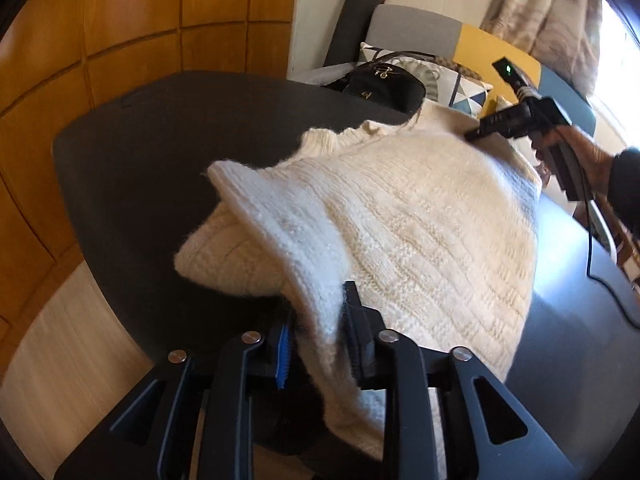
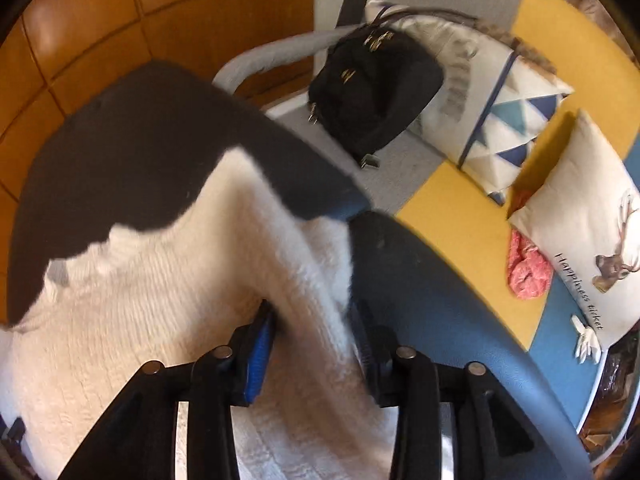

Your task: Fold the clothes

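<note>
A cream knit sweater [image 1: 420, 220] lies bunched on a dark table [image 1: 120, 168], its ribbed collar toward the far side. A raised fold of its near edge runs between the fingers of my left gripper [image 1: 320, 308]; a dark gap shows beside the blue pad, so the jaws stand open around the fabric. In the right wrist view the sweater [image 2: 140, 300] is blurred. A ridge of it passes between the fingers of my right gripper [image 2: 312, 312], also with a gap at the blue pad. A hand holds the right gripper [image 1: 470, 135] at the sweater's far right corner.
A black handbag [image 2: 372, 96] and patterned cushions [image 2: 512, 128] sit on a grey, yellow and blue sofa [image 2: 460, 216] just past the table's edge. A pink cloth [image 2: 526, 272] lies there too. Wood panelling [image 1: 100, 40] stands at the left. A black cable [image 1: 600, 276] crosses the table's right side.
</note>
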`<state>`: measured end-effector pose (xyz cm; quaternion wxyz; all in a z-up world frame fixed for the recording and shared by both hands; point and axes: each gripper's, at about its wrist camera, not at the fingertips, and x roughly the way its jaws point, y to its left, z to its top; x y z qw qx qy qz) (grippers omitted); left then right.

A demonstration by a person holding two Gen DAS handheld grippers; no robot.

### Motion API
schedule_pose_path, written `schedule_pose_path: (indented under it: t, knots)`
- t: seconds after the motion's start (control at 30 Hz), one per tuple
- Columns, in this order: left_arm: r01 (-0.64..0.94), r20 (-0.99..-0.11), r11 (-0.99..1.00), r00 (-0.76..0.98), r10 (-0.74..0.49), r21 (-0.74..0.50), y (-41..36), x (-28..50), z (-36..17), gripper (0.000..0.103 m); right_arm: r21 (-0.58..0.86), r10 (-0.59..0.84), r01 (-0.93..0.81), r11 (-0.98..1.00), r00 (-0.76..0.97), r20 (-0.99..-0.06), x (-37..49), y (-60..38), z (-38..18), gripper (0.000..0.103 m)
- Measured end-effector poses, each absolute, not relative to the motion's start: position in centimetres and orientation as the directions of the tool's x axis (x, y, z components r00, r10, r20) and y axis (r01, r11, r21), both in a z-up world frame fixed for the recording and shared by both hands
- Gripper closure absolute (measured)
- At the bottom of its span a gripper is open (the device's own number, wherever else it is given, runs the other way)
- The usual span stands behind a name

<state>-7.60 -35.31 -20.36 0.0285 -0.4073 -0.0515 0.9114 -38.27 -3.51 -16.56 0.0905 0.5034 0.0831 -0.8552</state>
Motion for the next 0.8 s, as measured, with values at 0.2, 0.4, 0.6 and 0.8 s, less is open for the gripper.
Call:
schedule_pose_path:
  t: [0.2,0.4,0.6,0.8]
  knots:
    - [-0.006,-0.751,-0.993,-0.653,0.096,-0.122,-36.2,-6.5,-20.2,0.069,-0.122,-0.046,0.228,-0.966,-0.614,-0.788,-34.1,-3.6,-13.0,0.062]
    - [0.025,-0.758,-0.998,-0.652,0.023,-0.052,-35.3,-6.0,-19.9,0.069,-0.106,-0.080,0.327,-0.939,-0.508,-0.858,-31.3,-7.0,-16.9,0.062]
    - [0.067,-0.763,-0.997,-0.647,-0.023,-0.027,-35.6,-5.5,-19.0,0.065,-0.042,-0.079,0.223,-0.974,-0.507,-0.858,-30.8,-6.3,-18.2,0.059]
    - [0.114,-0.666,-0.993,-0.743,-0.067,-0.027,-35.2,-4.8,-14.8,0.041,0.026,-0.135,0.176,-0.984,-0.645,-0.752,-22.6,-6.9,-15.8,0.046]
